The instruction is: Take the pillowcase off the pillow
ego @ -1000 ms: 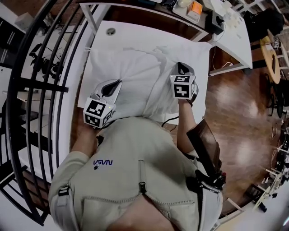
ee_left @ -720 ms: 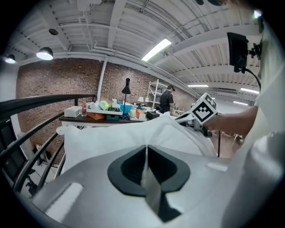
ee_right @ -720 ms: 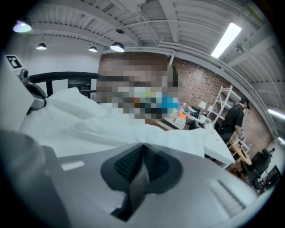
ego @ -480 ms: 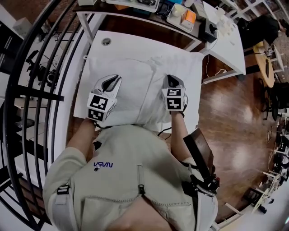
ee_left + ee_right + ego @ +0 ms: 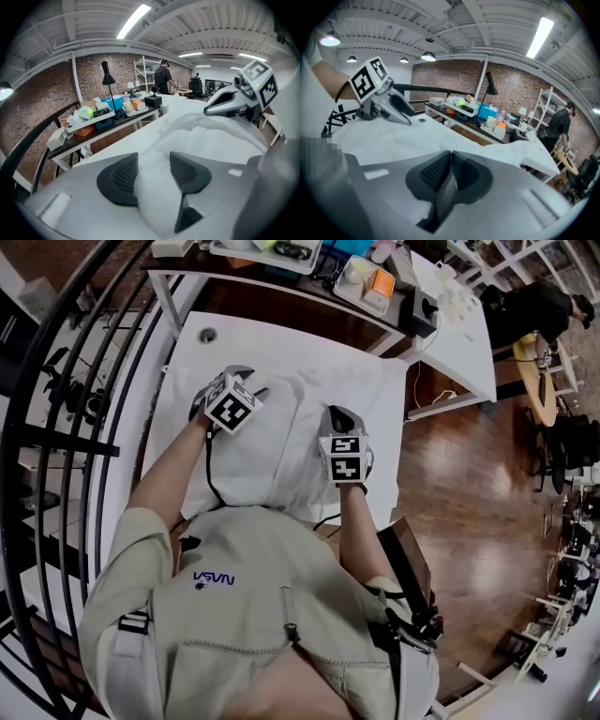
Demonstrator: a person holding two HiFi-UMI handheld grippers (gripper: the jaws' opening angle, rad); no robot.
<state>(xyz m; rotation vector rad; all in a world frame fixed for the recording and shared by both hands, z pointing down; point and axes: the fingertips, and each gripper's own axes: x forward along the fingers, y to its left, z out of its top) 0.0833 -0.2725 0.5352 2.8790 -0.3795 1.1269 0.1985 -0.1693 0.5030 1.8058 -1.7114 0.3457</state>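
At pillowcase [image 5: 281, 442] far end, left gripper [image 5: 150, 174] arrived, fingers spreading over fabric; right gripper [image 5: 451, 163] fingers together.

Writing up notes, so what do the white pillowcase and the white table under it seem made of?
White pillowcase: soft matte woven cloth, likely; it creases and folds. White table: hard smooth board, perhaps laminate; flat, crisp edges.

Head view: from above the person, looking steeply down onto the white desk [image 5: 281, 338]. Gripper views: low and close behind the left tongs [image 5: 153, 171] and right tongs [image 5: 451, 171], facing across the desk toward the brick wall [image 5: 454, 75]. All three views share the pillow [image 5: 272, 442].
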